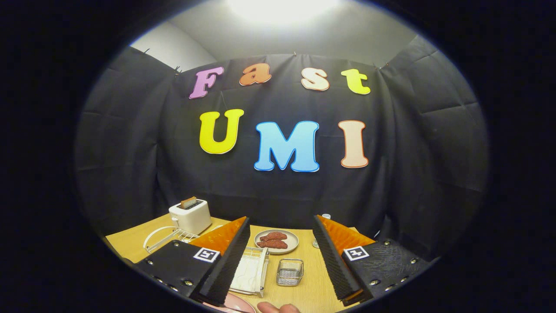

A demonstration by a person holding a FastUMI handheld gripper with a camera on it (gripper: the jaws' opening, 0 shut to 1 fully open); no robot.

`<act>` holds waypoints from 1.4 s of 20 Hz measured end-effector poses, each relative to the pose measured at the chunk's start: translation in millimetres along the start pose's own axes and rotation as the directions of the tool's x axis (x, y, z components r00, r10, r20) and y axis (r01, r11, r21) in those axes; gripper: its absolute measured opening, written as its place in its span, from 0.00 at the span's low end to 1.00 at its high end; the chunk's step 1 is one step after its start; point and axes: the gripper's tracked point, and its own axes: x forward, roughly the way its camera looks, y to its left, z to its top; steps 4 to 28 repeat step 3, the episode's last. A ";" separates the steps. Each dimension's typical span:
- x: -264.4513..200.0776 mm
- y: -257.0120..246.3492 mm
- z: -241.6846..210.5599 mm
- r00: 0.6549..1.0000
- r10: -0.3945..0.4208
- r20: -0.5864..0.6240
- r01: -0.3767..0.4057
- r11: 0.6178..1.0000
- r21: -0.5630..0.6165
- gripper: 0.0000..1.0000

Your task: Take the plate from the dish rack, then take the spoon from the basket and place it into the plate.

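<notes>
Nearest of all, a fingertip or two of a hand (278,308) pokes in low between the two fingers, and beside it sits the curved pink edge of the plate (236,304), flat on the wooden surface (310,289) just by the left finger; most of the plate is hidden, so I can't say what is on it. The gripper (281,226) hangs above the surface with its jaws released, spread wide and grasping nothing.

Between the fingers stands a small wire-mesh basket (289,272), shiny and square; whether the spoon is in it I cannot tell. Just left of it, partly behind the left finger, lies the white dish rack (252,270). Beyond the basket a pale round dish (276,241) carries two reddish-brown pieces of food (273,240). Farther left a white toaster (190,216) holds a slice of toast (188,201) standing up out of its slot, with a white wire stand (163,238) near it.
</notes>
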 end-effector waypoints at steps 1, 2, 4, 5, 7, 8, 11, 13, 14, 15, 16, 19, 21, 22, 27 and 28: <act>-1.3 -2.1 0.0 1.000 -0.002 0.003 0.002 1.000 0.001 0.89; -0.4 -2.8 -0.6 1.000 0.000 0.003 0.000 1.000 0.009 0.89; 0.8 -3.3 -2.0 1.000 0.002 0.004 -0.002 1.000 0.017 0.89; 0.8 -3.3 -2.0 1.000 0.002 0.004 -0.002 1.000 0.017 0.89; 0.8 -3.3 -2.0 1.000 0.002 0.004 -0.002 1.000 0.017 0.89; 0.8 -3.3 -2.0 1.000 0.002 0.004 -0.002 1.000 0.017 0.89; 0.8 -3.3 -2.0 1.000 0.002 0.004 -0.002 1.000 0.017 0.89; 0.8 -3.3 -2.0 1.000 0.002 0.004 -0.002 1.000 0.017 0.89; 0.8 -3.3 -2.0 1.000 0.002 0.004 -0.002 1.000 0.017 0.89; 0.8 -3.3 -2.0 1.000 0.002 0.004 -0.002 1.000 0.017 0.89; 0.8 -3.3 -2.0 1.000 0.002 0.004 -0.002 1.000 0.017 0.89; 0.8 -3.3 -2.0 1.000 0.002 0.004 -0.002 1.000 0.017 0.89; 0.8 -3.3 -2.0 1.000 0.002 0.004 -0.002 1.000 0.017 0.89; 0.8 -3.3 -2.0 1.000 0.002 0.004 -0.002 1.000 0.017 0.89; 0.8 -3.3 -2.0 1.000 0.002 0.004 -0.002 1.000 0.017 0.89; 0.8 -3.3 -2.0 1.000 0.002 0.004 -0.002 1.000 0.017 0.89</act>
